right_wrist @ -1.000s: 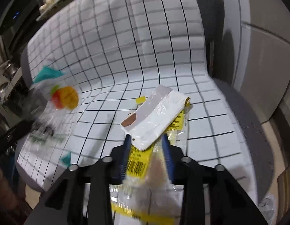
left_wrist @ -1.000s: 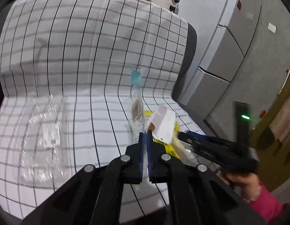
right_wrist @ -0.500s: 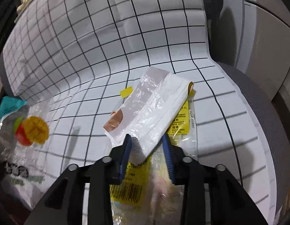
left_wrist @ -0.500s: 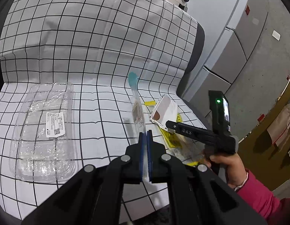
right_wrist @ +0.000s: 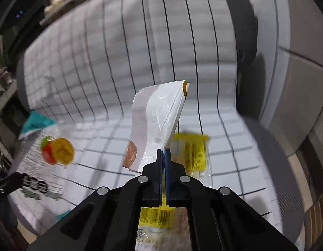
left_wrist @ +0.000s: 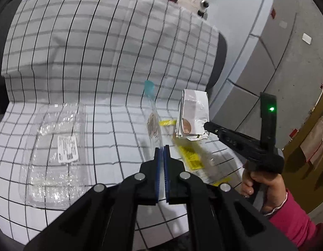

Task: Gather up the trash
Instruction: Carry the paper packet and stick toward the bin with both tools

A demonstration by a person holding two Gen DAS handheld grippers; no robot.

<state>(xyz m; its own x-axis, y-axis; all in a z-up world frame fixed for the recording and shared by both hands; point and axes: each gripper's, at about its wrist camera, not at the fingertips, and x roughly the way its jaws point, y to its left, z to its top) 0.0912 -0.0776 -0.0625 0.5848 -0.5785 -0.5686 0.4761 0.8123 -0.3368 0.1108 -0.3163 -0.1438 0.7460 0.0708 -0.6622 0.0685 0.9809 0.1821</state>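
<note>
My left gripper (left_wrist: 161, 149) jaws clamped on a clear teal-tipped wrapper (left_wrist: 154, 117) standing up off the seat, my right gripper (right_wrist: 163, 151) jaws pinching a white paper bag (right_wrist: 159, 123) lifted clear – yellow-labelled packet (right_wrist: 191, 152) lying just beneath it, clear plastic tray (left_wrist: 54, 154) far left on the grid-cloth chair (left_wrist: 98, 62).

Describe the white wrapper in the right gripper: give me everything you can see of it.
The white wrapper is a flat, crinkly pouch, glossy like plastic film or coated paper, with a brown round patch near its lower edge and a darker lining at the open top. It stands nearly upright, pinched at its bottom corner by the shut right gripper, lifted above the checked cloth. The yellow-labelled clear bag lies behind and below it.
</note>
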